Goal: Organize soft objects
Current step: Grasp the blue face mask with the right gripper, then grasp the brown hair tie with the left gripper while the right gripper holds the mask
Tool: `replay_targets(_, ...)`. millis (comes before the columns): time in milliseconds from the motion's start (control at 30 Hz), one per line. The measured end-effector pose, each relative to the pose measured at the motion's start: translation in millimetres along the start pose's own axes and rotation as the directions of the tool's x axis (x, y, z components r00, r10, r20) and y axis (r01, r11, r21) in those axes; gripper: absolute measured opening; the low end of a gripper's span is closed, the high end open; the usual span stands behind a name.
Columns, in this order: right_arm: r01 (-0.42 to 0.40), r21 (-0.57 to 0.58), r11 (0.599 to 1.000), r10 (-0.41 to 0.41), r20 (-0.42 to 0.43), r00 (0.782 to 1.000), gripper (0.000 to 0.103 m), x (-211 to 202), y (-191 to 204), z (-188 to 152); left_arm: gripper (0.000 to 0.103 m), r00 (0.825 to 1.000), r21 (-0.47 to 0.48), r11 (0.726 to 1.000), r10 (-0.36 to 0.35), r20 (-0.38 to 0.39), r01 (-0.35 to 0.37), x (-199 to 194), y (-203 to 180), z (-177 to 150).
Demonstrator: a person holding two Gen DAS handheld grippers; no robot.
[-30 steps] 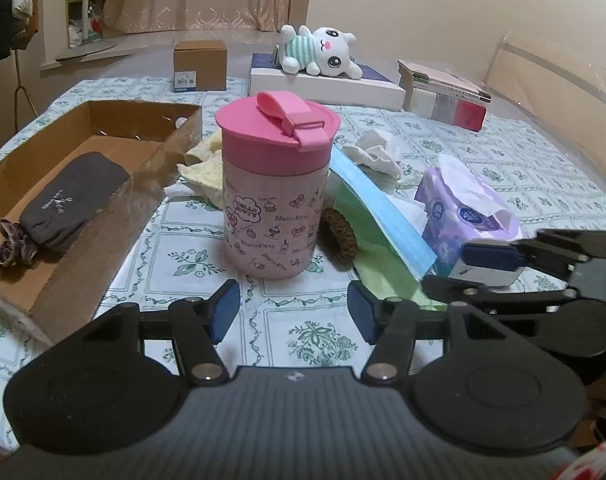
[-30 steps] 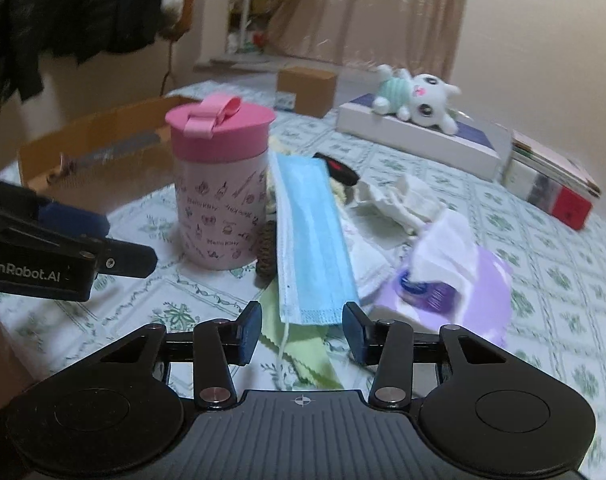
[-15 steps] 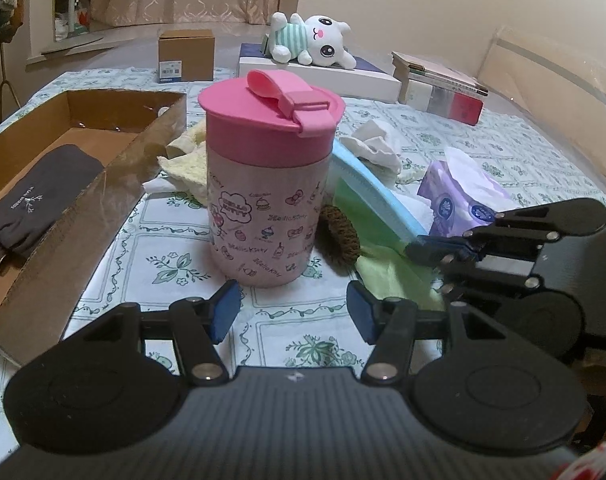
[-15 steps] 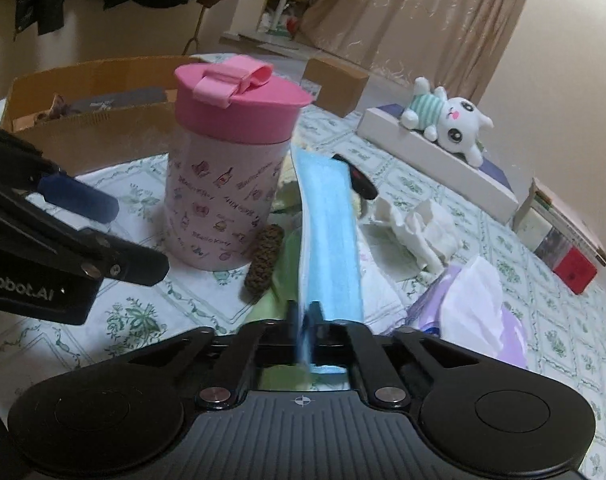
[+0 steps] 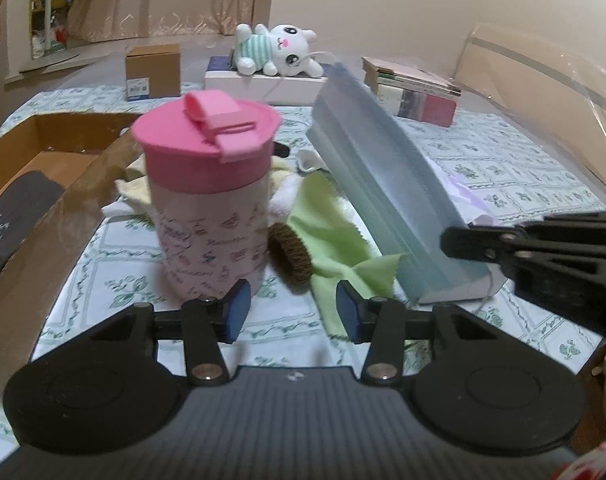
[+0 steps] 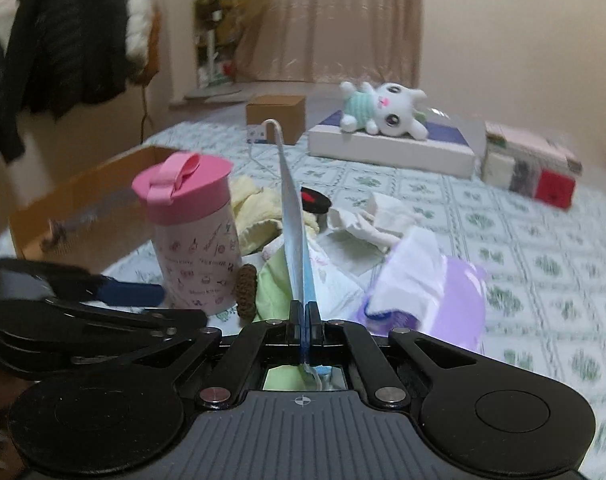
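**Q:** What is the right gripper doing at this moment?

**A:** Its jaws are clenching the near edge of the blue face mask. The mask is standing up off the table, edge-on in the right wrist view, with a white ear loop arching at its far end. In the left wrist view the same mask is showing its broad pleated face, slanting from the gripper up and away over the table.

**Q:** And the left gripper?

**A:** Its jaws have just been closing, yet they are standing apart with nothing between the blue pads. They are hovering over the patterned tablecloth, just in front of the pink-lidded cup.

**Q:** Where are the other soft things lying?

**A:** A green cloth is spreading beneath the lifted mask, with a brown knitted ring resting on its left edge, just beside the cup. A pale yellow cloth is bunching behind the cup, and white crumpled fabric is lying to its right. A purple tissue pack is sitting right of the mask. A dark pouch is lying inside the cardboard tray at the left. A plush rabbit is reclining on a white box at the far end.
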State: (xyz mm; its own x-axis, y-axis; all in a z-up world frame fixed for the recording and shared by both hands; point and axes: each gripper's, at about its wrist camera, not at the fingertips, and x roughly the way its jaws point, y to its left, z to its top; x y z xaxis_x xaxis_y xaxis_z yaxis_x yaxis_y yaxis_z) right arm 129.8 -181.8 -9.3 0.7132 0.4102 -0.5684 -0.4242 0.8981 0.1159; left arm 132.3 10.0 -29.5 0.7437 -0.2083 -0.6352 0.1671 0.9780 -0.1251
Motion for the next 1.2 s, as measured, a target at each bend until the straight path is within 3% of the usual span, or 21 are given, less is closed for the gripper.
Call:
replay_targets(267,-0.005,0.109,0.994,0.005,0.002,1.000,0.000,-33,-23,-9,0.035,1.000,0.030,1.000,0.005,0.004,-0.005,28,-17,6)
replay_targets(367,-0.007,0.114,0.993,0.008,-0.002,1.000,0.000,-36,-27,-15,0.030,1.000,0.029,0.999,0.030,0.006,-0.030,41,-21,6)
replay_targets(600,-0.013,0.103,0.995,0.014,-0.015,1.000,0.000,-34,-29,-28,0.028,0.994,0.038,0.993,0.109,-0.001,-0.109,67,-26,5)
replay_targets(700,-0.016,0.107,0.994,0.018,-0.020,1.000,0.000,-33,-31,-30,0.012,0.992,0.038,0.991,0.130,-0.001,-0.129,71,-26,3)
replay_targets(733,-0.016,0.106,0.994,0.018,-0.020,1.000,0.000,-33,-31,-30,0.012,0.991,0.038,0.990,0.136,0.000,-0.136,71,-26,3)
replay_targets(933,-0.040,0.095,0.995,0.042,-0.014,0.999,0.000,-41,-25,-27,0.011,0.994,0.035,0.994,0.106,0.008,-0.106,38,-23,-2)
replay_targets(1133,-0.120,0.134,0.984,0.122,-0.008,0.993,0.000,-57,-12,-27,0.011,0.996,0.013,0.996,0.091,-0.025,-0.091,-13,-6,-19)
replay_targets(1200,-0.102,0.146,0.984,0.108,-0.033,0.994,0.000,-58,-12,-30,0.011,0.995,0.008,0.996,0.091,-0.036,-0.091,-24,-3,-26)
